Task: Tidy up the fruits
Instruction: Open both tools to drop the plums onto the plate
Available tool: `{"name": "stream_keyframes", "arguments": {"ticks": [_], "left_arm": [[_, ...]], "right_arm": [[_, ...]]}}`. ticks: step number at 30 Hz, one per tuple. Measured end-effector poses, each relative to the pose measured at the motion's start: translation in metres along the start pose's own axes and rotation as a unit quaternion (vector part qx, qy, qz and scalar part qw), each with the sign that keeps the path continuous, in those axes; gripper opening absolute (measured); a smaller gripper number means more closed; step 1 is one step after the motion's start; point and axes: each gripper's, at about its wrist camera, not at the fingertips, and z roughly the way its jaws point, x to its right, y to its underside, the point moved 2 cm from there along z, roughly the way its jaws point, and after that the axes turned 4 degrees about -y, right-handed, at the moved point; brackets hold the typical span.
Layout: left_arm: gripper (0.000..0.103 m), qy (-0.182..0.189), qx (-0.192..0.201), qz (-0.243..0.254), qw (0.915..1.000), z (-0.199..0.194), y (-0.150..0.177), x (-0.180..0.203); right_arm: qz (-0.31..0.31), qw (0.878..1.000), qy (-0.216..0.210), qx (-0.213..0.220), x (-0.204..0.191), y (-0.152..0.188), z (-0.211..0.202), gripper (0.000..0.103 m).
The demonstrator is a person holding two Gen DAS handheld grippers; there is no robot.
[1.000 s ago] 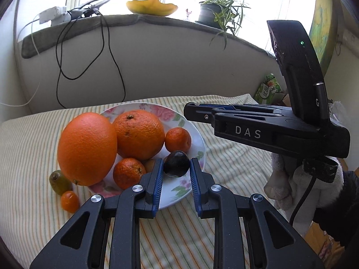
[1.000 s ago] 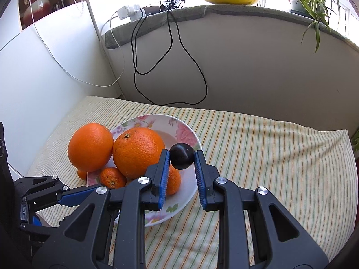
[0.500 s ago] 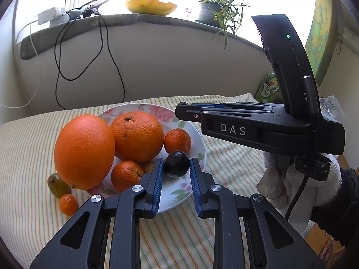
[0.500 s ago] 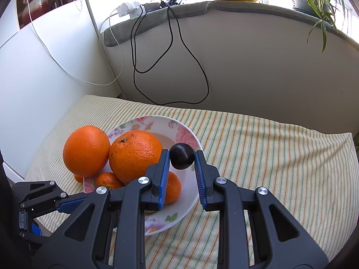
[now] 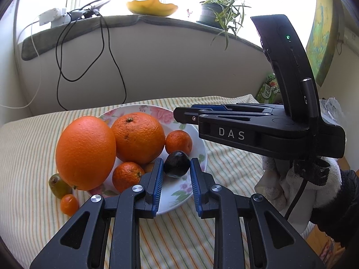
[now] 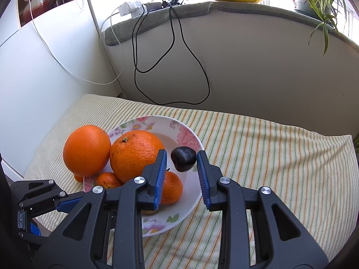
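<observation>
A flowered plate (image 5: 177,198) (image 6: 187,132) holds an orange (image 5: 138,137) (image 6: 135,155), two mandarins (image 5: 178,142) (image 5: 126,176) and a dark plum (image 5: 176,164) (image 6: 184,158). A bigger orange (image 5: 85,152) (image 6: 86,150) leans on its left rim. Beside it on the cloth lie a small green fruit (image 5: 58,185) and a kumquat (image 5: 69,205). My left gripper (image 5: 176,159) (image 6: 76,198) stands open at the plate's near edge, short of the plum. My right gripper (image 6: 181,152) (image 5: 181,114) hovers open over the plate, with the plum lying just beyond its tips.
A striped cloth (image 6: 269,157) covers the table, which ends at the right by a green packet (image 5: 268,89). Black cables (image 6: 172,67) hang down the back wall from a sill with a yellow bowl (image 5: 152,7) and a potted plant (image 5: 215,13). A gloved hand (image 5: 303,179) holds the right gripper.
The right gripper's fingers stand slightly wider apart and it has drifted a little left over the plate. The plum and other fruits have stayed put.
</observation>
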Motion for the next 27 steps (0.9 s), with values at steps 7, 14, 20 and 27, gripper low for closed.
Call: {"name": "stream_keyframes", "arguments": {"ticks": [7, 14, 20, 27], "left_arm": [[0.034, -0.003, 0.007, 0.003, 1.0, -0.005, 0.001, 0.003], [0.054, -0.009, 0.018, 0.015, 0.9997, -0.014, 0.002, 0.007], [0.063, -0.015, 0.021, 0.014, 0.9996, -0.019, 0.002, 0.006], [0.063, -0.018, 0.025, 0.013, 0.9994, -0.028, 0.005, 0.004]], "right_arm": [[-0.004, 1.0, 0.002, 0.013, -0.003, -0.002, -0.007, 0.062], [-0.009, 1.0, 0.006, 0.027, -0.007, -0.002, -0.017, 0.08], [-0.011, 1.0, 0.008, 0.024, -0.011, -0.001, -0.021, 0.08], [-0.009, 1.0, 0.007, 0.027, -0.017, -0.001, -0.028, 0.08]]}}
